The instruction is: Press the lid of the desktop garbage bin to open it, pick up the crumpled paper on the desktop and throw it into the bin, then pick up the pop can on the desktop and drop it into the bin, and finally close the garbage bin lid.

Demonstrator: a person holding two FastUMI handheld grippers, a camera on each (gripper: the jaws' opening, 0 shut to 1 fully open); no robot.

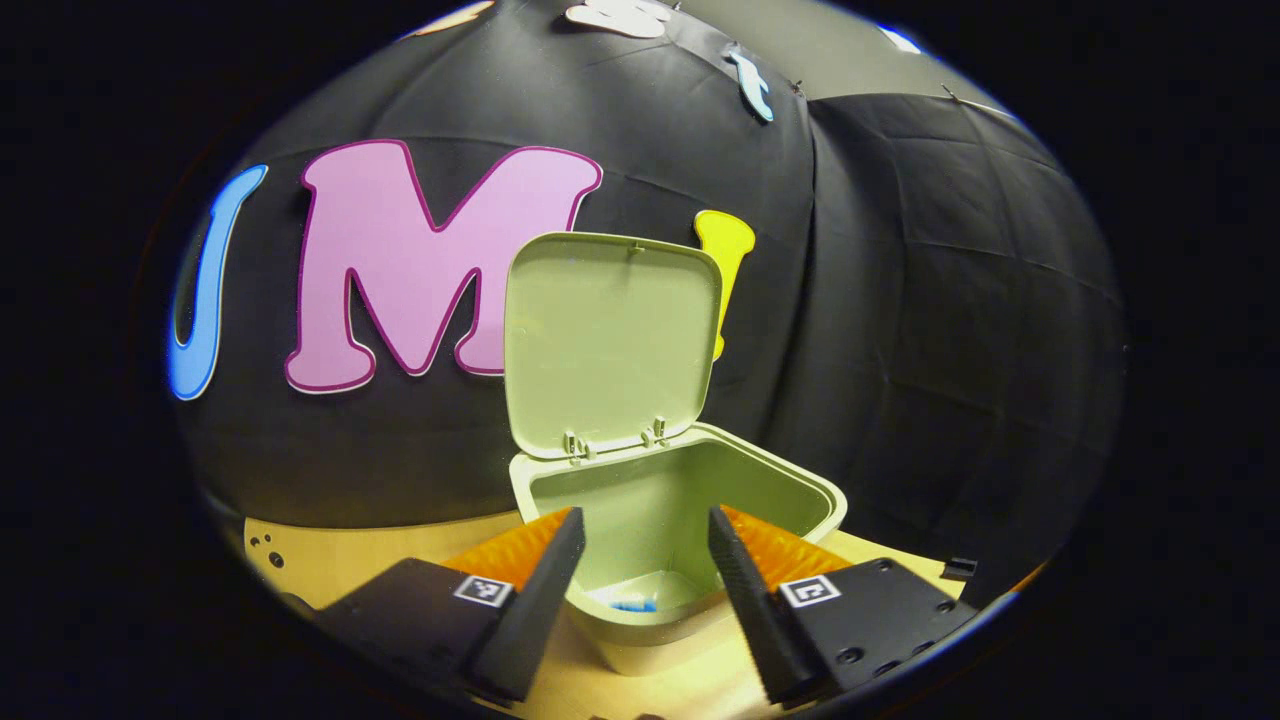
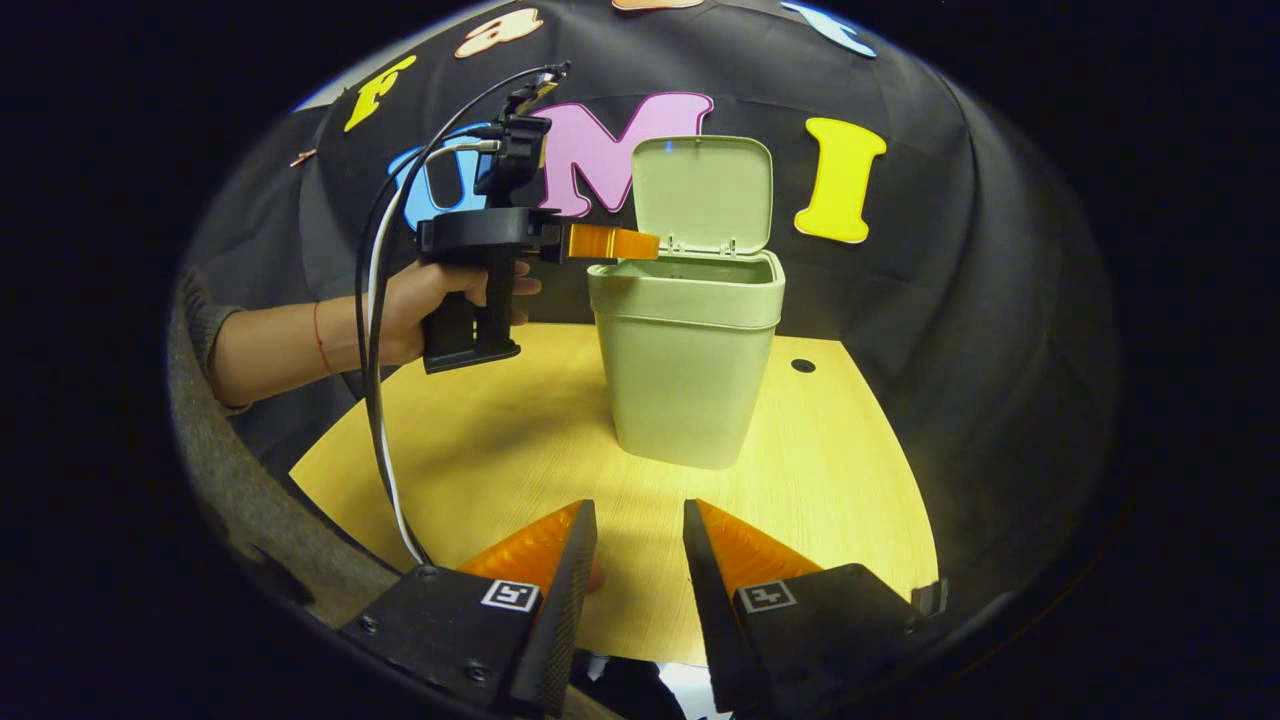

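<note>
I see the garbage bin (image 2: pixel 690 350) standing on the wooden desktop (image 2: pixel 500 450) with its lid (image 2: pixel 702 192) swung upright at the back rim. My left gripper (image 1: pixel 645 560) hovers just above the bin's front rim, fingers spread wide, gripping nothing; through the gap I make out something blue (image 1: pixel 632 604) on the bin's floor, too small to identify. In the right gripper view the hand (image 2: pixel 425 300) holds that gripper level with the bin's rim. My right gripper (image 2: pixel 640 560) sits well in front of the bin, fingers parted, empty.
</note>
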